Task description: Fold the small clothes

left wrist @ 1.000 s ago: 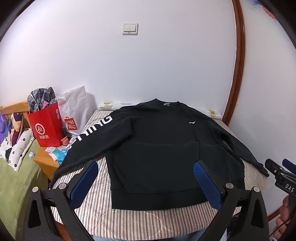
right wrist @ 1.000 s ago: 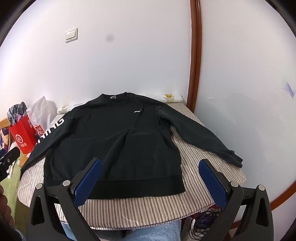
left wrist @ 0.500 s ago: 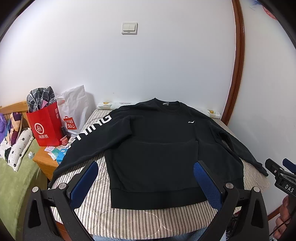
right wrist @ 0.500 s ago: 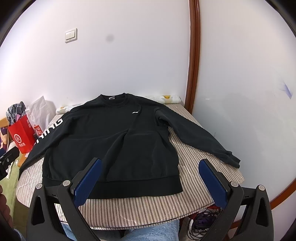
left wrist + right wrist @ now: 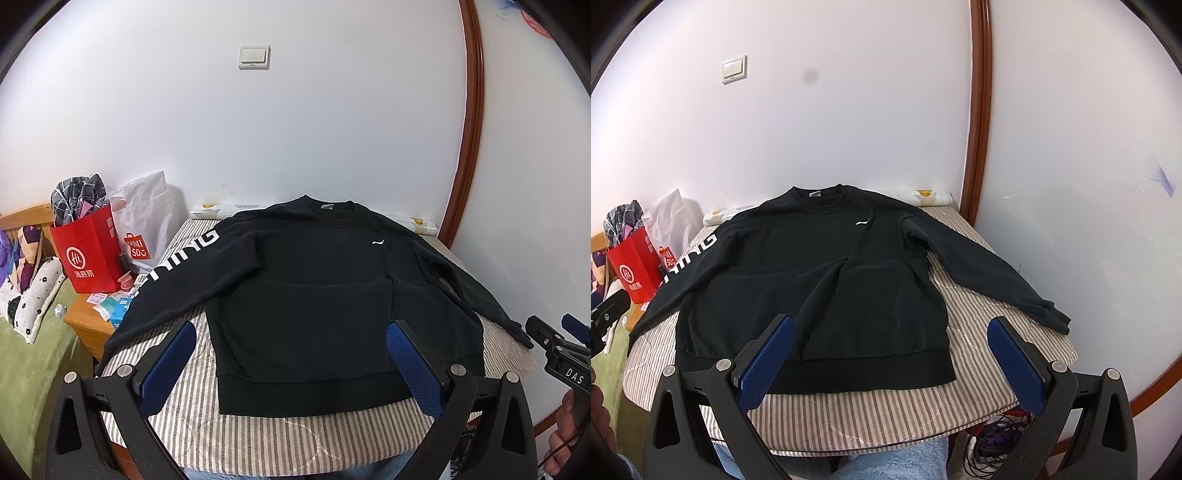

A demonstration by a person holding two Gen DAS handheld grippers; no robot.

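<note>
The black sweatshirt is lying flat and unfolded on the striped desk, both the left gripper and the right gripper are hovering spread and empty, so folding is probably just starting, calling for pinching a sleeve.

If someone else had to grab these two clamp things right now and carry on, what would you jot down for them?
Left gripper: open, holding nothing, above the near edge of the table.
Right gripper: open, holding nothing, also at the near edge.
Black sweatshirt: lies flat, front up, on the striped table cover, collar toward the wall, hem toward you, both sleeves spread outward.
Done: the sweatshirt is spread out; no fold is visible.
Left: fold in the sleeves, then fold the body.
</note>
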